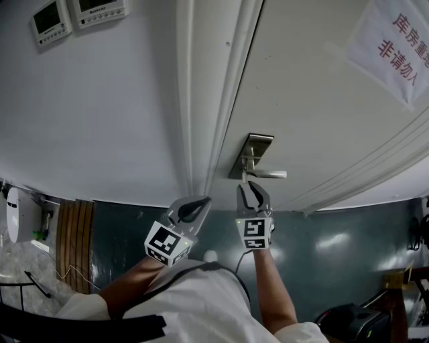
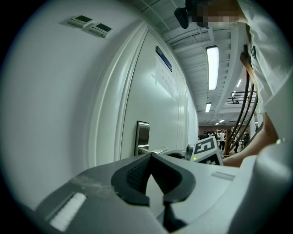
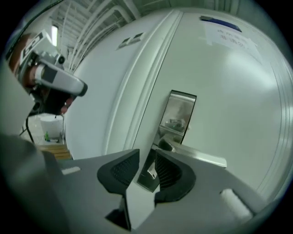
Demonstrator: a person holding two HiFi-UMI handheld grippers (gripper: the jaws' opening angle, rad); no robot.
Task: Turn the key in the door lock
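Note:
A steel lock plate [image 1: 253, 153] with a lever handle [image 1: 267, 174] is fixed on the white door [image 1: 315, 100]. My right gripper [image 1: 249, 187] points at the plate's lower end, just under the handle. In the right gripper view the small silver key [image 3: 150, 172] sticks out of the plate [image 3: 176, 118] below the handle [image 3: 198, 156]. It lies between the jaws of the right gripper [image 3: 146, 155], which stand open with a gap beside it. My left gripper [image 1: 198, 205] hovers shut and empty to the left, in front of the door frame, and its tips [image 2: 150, 158] meet.
The door frame [image 1: 198, 100] runs beside the lock, with bare wall to its left. Two control panels [image 1: 77, 15] hang high on the wall. A paper notice [image 1: 395, 41] is taped to the door. A wooden slatted piece [image 1: 74, 236] stands on the floor at lower left.

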